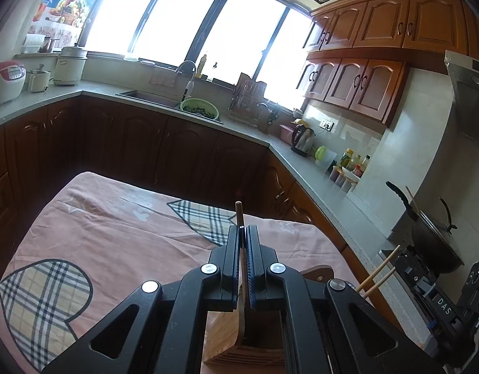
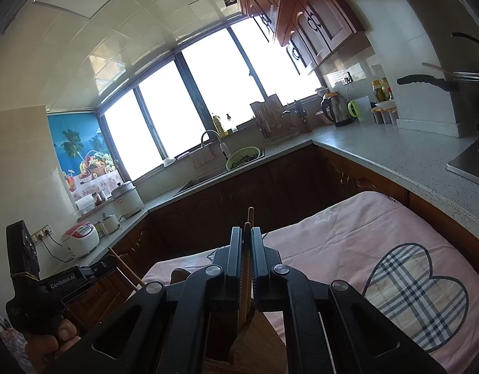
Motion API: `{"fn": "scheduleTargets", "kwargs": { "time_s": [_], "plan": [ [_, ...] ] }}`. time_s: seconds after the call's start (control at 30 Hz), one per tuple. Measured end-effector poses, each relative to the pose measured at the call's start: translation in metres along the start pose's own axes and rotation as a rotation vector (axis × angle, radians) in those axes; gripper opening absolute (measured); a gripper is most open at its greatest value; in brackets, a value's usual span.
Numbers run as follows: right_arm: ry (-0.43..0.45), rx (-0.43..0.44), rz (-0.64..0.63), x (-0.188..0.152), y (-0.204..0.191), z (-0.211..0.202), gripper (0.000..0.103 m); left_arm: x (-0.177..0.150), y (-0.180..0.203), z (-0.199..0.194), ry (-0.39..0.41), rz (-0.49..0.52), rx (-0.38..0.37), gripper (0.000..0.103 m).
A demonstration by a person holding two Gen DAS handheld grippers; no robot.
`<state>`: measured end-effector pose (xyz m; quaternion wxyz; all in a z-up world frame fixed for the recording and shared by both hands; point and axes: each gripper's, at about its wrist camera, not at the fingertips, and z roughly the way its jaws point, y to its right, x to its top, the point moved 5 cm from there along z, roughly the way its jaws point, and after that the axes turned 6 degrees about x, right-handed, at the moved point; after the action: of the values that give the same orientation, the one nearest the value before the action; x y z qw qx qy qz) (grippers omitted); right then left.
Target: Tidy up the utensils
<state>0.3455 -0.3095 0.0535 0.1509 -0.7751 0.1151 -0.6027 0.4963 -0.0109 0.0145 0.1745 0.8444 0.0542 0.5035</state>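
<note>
Chopsticks (image 2: 248,243) clamped upright in right gripper (image 2: 246,233); single chopstick (image 1: 239,215) clamped in left gripper (image 1: 243,233), above wooden holder (image 1: 227,339).

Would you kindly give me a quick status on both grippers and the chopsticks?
Left gripper shut on one brown chopstick. Right gripper shut on a chopstick pair. Both over the wooden holder on the pink cloth. Nothing in the way.

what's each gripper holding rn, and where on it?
Left gripper: one chopstick, clamped a little below its top end. Right gripper: a pair of chopsticks, gripped likewise. The lower ends sink toward the wooden holder.
</note>
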Motion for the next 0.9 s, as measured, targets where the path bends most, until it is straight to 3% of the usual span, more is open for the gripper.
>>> {"fn": "scheduleTargets", "kwargs": {
  "time_s": [0.1, 0.17, 0.23, 0.3, 0.37, 0.43, 0.5, 0.57, 0.73, 0.9],
  "plan": [
    [-0.008, 0.004, 0.001, 0.001, 0.000, 0.001, 0.010, -0.002, -0.001, -0.002, -0.005, 0.000, -0.001, 0.003],
    [-0.012, 0.010, -0.003, 0.002, -0.001, 0.000, 0.011, -0.003, 0.000, -0.004, -0.015, 0.001, -0.009, 0.010],
    [-0.009, 0.004, -0.011, 0.004, -0.002, -0.003, 0.020, -0.004, -0.001, -0.011, -0.010, -0.003, -0.013, 0.036],
    [0.004, 0.018, 0.005, 0.006, -0.002, -0.009, 0.053, -0.005, -0.002, -0.021, 0.002, -0.008, -0.013, 0.043],
    [0.028, 0.024, 0.016, 0.009, -0.002, -0.019, 0.062, -0.007, -0.004, -0.030, -0.003, -0.014, -0.029, 0.044],
    [0.037, 0.028, 0.020, 0.012, -0.002, -0.027, 0.062, -0.011, -0.008, -0.041, -0.004, -0.019, -0.028, 0.048],
    [0.036, 0.039, 0.030, 0.012, -0.002, -0.035, 0.079, -0.016, -0.012, -0.052, -0.004, -0.024, -0.022, 0.052],
    [0.039, 0.051, 0.038, 0.011, -0.003, -0.043, 0.086, -0.022, -0.015, -0.065, -0.007, -0.030, -0.017, 0.055],
    [0.042, 0.065, 0.028, 0.008, -0.009, -0.065, 0.094, -0.038, -0.024, -0.099, -0.022, -0.042, 0.006, 0.069],
    [0.026, 0.069, 0.017, -0.003, -0.013, -0.088, 0.095, -0.057, -0.024, -0.130, -0.062, -0.038, 0.019, 0.072]
  ]
}}
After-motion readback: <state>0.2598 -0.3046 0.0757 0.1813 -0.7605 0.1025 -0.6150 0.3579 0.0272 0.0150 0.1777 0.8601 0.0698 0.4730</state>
